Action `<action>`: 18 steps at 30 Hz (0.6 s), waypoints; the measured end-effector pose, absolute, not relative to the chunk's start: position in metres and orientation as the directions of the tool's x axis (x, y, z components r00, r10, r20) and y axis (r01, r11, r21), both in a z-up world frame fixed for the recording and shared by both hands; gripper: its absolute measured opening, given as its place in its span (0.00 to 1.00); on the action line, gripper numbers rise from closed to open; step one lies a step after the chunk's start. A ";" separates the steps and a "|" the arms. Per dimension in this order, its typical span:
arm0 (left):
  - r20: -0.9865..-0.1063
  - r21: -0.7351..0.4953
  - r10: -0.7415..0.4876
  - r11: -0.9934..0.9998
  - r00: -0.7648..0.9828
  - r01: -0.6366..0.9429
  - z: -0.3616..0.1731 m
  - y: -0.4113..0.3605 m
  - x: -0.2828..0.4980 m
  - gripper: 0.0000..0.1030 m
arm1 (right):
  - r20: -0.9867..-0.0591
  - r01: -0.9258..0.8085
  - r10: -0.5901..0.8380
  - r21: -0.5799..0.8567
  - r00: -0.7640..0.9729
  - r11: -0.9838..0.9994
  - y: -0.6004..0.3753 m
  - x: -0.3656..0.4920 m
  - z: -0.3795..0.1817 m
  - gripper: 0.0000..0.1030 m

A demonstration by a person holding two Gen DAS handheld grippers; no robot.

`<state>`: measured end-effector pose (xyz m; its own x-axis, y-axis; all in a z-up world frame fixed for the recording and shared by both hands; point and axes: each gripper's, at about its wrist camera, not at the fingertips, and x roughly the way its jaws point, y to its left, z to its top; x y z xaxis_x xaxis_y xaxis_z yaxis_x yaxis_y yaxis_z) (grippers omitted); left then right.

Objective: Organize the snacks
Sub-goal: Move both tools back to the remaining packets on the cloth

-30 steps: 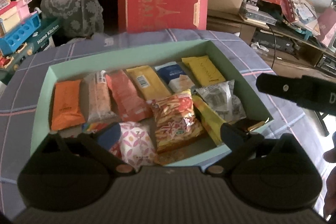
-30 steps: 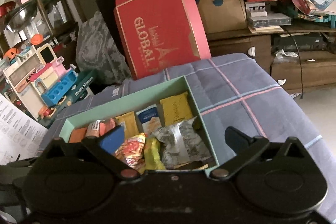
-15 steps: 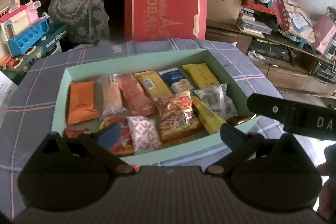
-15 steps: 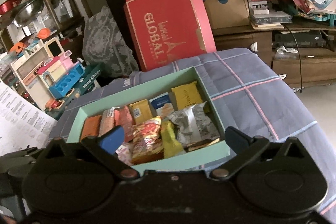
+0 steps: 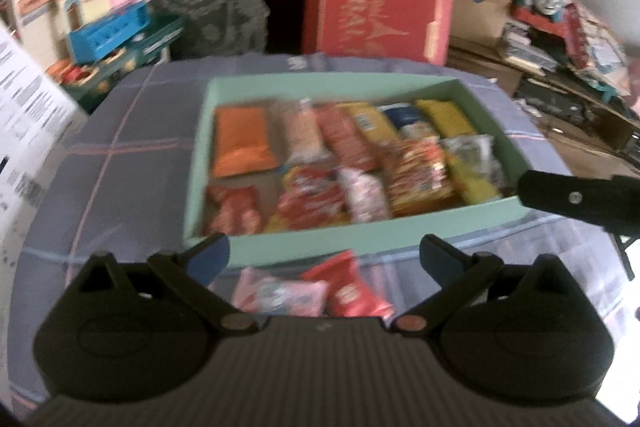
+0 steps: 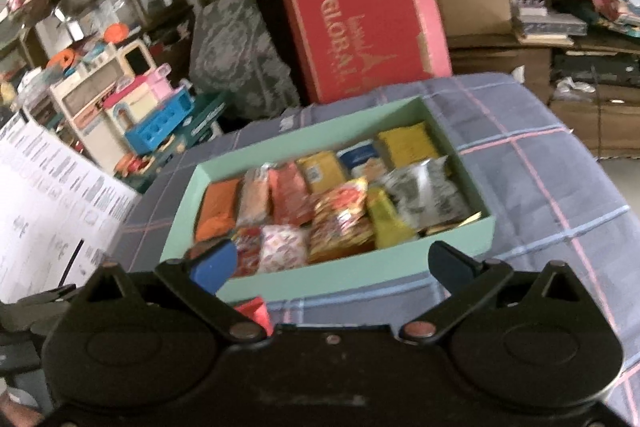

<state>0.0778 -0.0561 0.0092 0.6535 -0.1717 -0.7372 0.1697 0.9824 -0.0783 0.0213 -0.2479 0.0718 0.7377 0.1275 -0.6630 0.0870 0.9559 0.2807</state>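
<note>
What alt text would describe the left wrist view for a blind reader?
A mint-green box full of snack packets sits on a plaid cloth. The open left gripper hovers over a pink packet and a red packet lying outside it.

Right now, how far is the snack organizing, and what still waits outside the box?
Mostly done: the mint-green cardboard box on the plaid cloth already holds two rows of packets. Nothing is in hand; the left gripper and right gripper are both open and empty. Left to do: a pink packet and a red packet lie on the cloth before the box's near wall.
</note>
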 end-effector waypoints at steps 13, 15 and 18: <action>-0.805 -0.081 -0.087 0.996 0.587 0.036 -0.044 0.008 0.080 1.00 | -0.737 0.038 0.183 0.271 0.650 0.962 -0.199 0.037 0.029 0.99; -0.814 -0.081 -0.084 0.996 0.575 0.031 -0.051 0.009 0.085 1.00 | -0.746 0.021 0.188 0.261 0.639 0.965 -0.193 0.040 0.023 0.93; -0.823 -0.082 -0.082 0.996 0.562 0.025 -0.059 0.007 0.093 1.00 | -0.762 0.001 0.196 0.249 0.617 0.968 -0.183 0.047 0.014 0.85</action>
